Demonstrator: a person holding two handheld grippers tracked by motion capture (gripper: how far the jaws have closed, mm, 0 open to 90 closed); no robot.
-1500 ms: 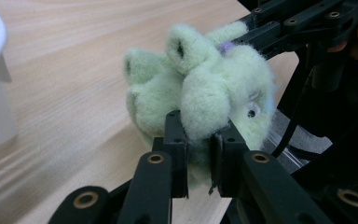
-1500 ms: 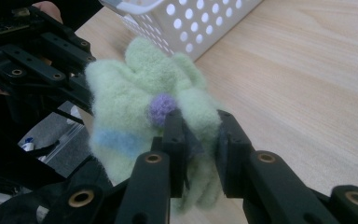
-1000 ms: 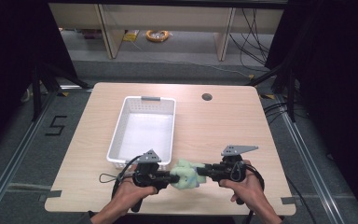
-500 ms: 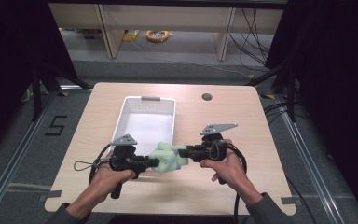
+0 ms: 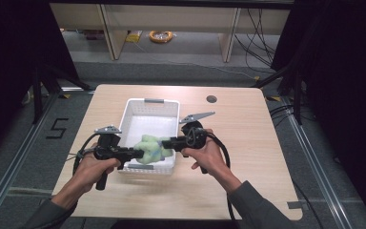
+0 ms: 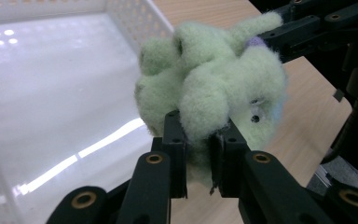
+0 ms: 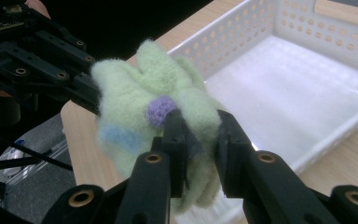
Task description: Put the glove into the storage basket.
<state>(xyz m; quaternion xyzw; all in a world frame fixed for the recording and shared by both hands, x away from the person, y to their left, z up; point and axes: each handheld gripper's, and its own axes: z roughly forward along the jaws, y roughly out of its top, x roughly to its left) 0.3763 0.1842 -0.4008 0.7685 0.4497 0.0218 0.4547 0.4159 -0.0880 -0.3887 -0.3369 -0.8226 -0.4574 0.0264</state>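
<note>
**Grippers, pair, sharing one soft toy**

Left gripper (image 5: 134, 153) and right gripper (image 5: 167, 142): each pinching the green plush toy (image 5: 150, 148) from opposite sides, jaws level, pointing inward. Hands low, forearms entering from near edge. Toy held above white basket (image 5: 171, 108), near end. Wooden table (image 5: 248, 138); grey floor, shelving beyond.

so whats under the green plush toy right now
The white basket, near end: its bare floor and rim show under the toy, held by both grippers, left and right. The patch of floor straight below is covered.
</note>
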